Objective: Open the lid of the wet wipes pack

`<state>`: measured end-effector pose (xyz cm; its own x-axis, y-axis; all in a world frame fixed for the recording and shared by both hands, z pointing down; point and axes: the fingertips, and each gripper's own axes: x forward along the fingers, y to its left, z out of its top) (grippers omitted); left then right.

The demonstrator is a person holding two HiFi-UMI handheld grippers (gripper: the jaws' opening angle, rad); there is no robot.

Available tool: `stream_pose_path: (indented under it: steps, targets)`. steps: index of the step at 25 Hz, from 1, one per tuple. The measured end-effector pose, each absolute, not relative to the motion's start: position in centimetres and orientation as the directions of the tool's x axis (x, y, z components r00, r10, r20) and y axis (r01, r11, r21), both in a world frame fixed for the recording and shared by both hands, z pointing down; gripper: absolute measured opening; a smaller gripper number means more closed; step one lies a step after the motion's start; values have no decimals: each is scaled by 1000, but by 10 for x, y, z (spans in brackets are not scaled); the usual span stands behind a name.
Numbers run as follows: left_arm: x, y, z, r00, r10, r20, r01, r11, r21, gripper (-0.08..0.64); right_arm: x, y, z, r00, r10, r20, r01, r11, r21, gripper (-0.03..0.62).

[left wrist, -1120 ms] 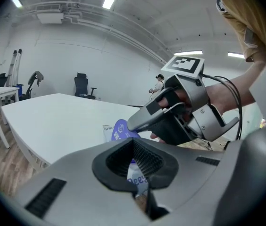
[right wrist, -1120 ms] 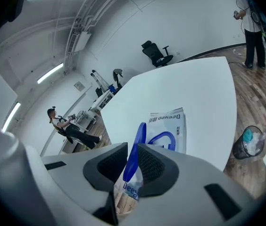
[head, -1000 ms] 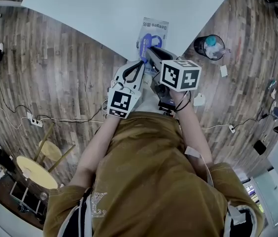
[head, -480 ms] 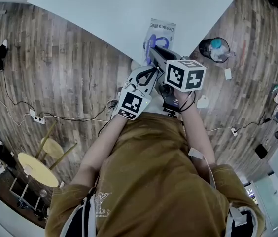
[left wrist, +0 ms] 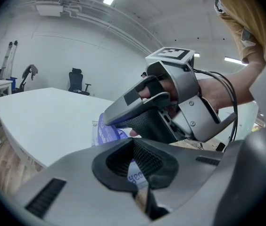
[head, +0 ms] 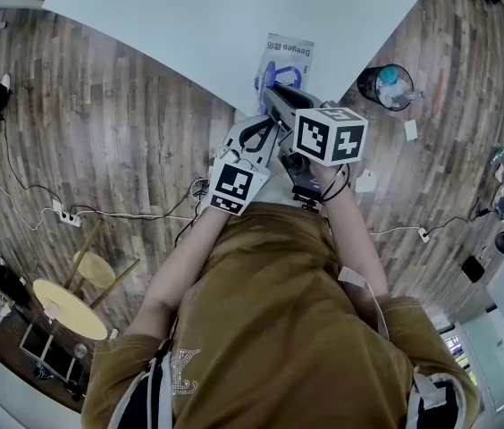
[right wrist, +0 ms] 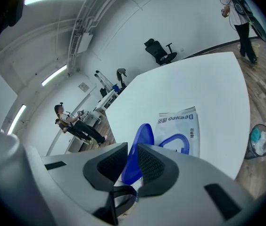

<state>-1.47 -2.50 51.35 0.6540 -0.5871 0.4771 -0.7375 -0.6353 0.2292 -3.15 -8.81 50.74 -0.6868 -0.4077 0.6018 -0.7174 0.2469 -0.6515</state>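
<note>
The wet wipes pack (head: 293,54) lies flat near the front edge of the white table (head: 198,16), white with blue print (right wrist: 184,123). Its blue oval lid (right wrist: 139,147) stands raised from the pack, pinched between the pads of my right gripper (right wrist: 132,155), which is shut on it. In the head view that right gripper (head: 274,94) reaches over the pack's near end. My left gripper (head: 262,130) sits just left of it at the table's edge. In the left gripper view its jaws (left wrist: 135,164) are closed on the pack's near edge (left wrist: 136,175), right under the right gripper (left wrist: 142,109).
A dark bin (head: 382,85) with a bottle in it stands on the wooden floor right of the table. Paper scraps (head: 361,181) and cables lie near my feet. A round stool (head: 60,309) is at the lower left. Two people (right wrist: 239,11) stand far off.
Both grippers have shifted slightly up and to the right in the head view, and the left one now sits closer to the right. The grip on the lid is unchanged.
</note>
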Motion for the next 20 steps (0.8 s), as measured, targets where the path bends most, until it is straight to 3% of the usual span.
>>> stream_pose_path:
  steps: [20]
  targets:
    - [-36, -38, 511, 605, -650, 461, -789, -570, 231, 0, -33, -87, 504, -713, -417, 564, -683, 231, -693, 74]
